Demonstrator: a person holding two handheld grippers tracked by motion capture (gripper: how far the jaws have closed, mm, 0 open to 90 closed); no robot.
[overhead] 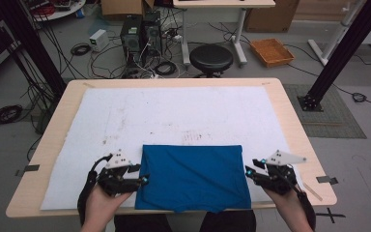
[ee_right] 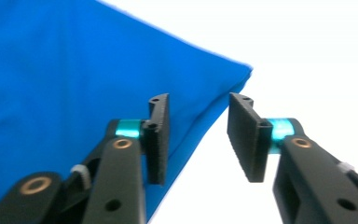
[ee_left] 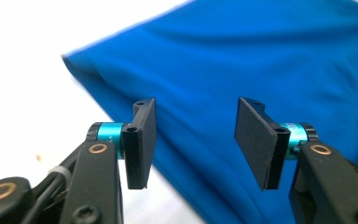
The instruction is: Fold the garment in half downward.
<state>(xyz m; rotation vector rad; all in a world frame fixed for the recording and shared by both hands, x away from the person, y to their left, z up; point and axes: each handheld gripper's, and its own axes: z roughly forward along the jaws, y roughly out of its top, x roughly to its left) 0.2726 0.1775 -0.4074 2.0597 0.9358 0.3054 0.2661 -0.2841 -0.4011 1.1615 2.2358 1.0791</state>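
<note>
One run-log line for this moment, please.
cloth: blue, folded, flat on mat | left gripper: open at left edge | right gripper: open at right edge | nothing held

One folded blue cloth (overhead: 193,176) lies on one white mat (overhead: 174,111) on one table (overhead: 290,121). Two grippers flank it: the left gripper (overhead: 142,180) and the right gripper (overhead: 249,173)

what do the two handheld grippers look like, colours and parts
Both are black two-jaw tools. The left gripper has flat, rectangular matte-black pads on black arms with brass-coloured pivot rings and teal collars behind the pads; the right gripper is built the same. In the high view each carries a grey three-cornered plate on top, small cyan lights and a black cable trailing along the forearm.
</note>
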